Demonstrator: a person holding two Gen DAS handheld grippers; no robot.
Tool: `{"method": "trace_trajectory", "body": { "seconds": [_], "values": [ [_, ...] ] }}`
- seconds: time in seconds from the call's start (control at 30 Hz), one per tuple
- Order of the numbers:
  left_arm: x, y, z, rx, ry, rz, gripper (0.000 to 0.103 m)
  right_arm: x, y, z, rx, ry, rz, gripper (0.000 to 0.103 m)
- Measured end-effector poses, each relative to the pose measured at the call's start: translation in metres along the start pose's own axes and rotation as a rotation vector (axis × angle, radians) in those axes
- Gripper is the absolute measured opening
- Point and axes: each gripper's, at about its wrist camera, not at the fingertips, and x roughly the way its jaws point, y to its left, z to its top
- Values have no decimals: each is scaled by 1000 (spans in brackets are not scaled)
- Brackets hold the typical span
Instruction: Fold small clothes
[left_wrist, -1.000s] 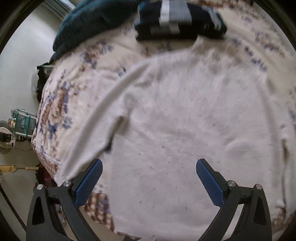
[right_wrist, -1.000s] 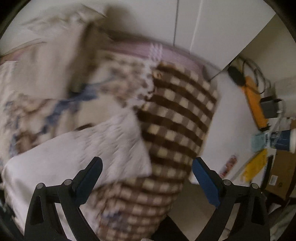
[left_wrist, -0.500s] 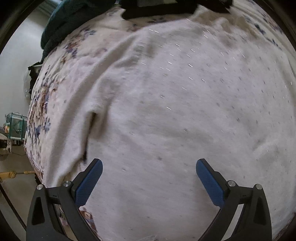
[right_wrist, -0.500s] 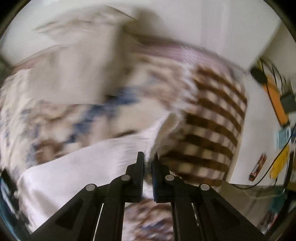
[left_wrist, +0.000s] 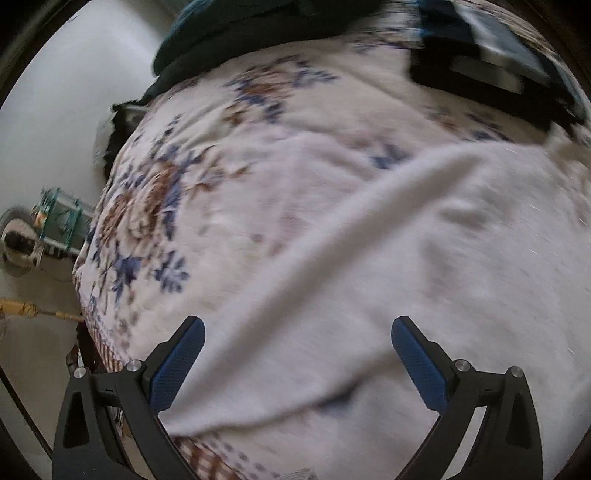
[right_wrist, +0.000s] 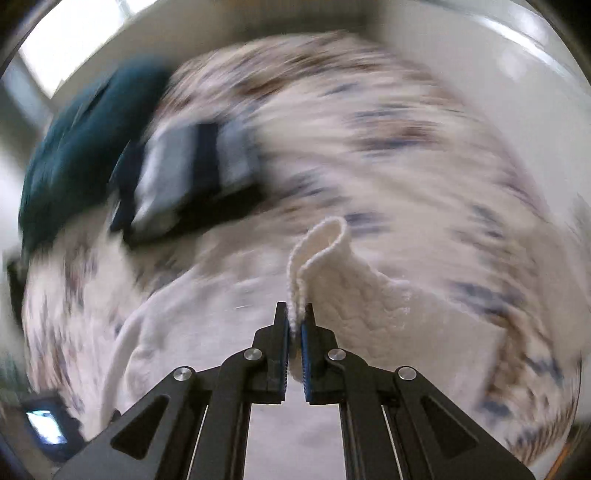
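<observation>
A white knit sweater (left_wrist: 424, 258) lies spread on a floral bedspread (left_wrist: 221, 166). Its long sleeve (left_wrist: 314, 266) runs diagonally toward the lower left in the left wrist view. My left gripper (left_wrist: 295, 360) is open and empty, hovering just over the sleeve and body. My right gripper (right_wrist: 294, 325) is shut on a folded edge of the white sweater (right_wrist: 321, 251), lifted clear of the bed; the rest of the sweater hangs below it. The right wrist view is blurred by motion.
A folded dark striped garment (left_wrist: 491, 62) (right_wrist: 192, 166) and a dark teal cloth (left_wrist: 229, 33) (right_wrist: 85, 147) lie at the far side of the bed. The bed's left edge drops to a floor with clutter (left_wrist: 44, 229).
My right gripper closed on the sweater's edge and swung it over the bed. My left gripper, still open, shifted left from over the sweater's body to over the sleeve.
</observation>
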Motion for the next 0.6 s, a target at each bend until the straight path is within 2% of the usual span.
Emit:
{"method": "trace_trajectory", "body": {
  "seconds": [0.1,0.2,0.27,0.37,0.47,0.53,0.57,0.6],
  "values": [
    [22,25,5,-51,25,10,103,70,114,-10,-217,93,-18,6],
    [39,46,7,-96,44,6,103,100,201,-28,-370,133,-23,6],
    [49,58,8,-119,60,-3,103,113,245,-42,-435,142,-14,6],
    [58,68,8,-142,78,-17,103,129,283,-59,-487,163,-17,6],
    [63,80,7,-160,88,-35,103,149,297,-63,-481,227,-29,9],
    [62,92,5,-182,96,-56,103,155,288,-60,-410,317,41,24],
    [60,102,2,-199,104,-70,103,154,279,-57,-352,359,106,42],
    [56,114,-2,-219,110,-87,103,149,264,-54,-273,383,172,54]
  ]
}}
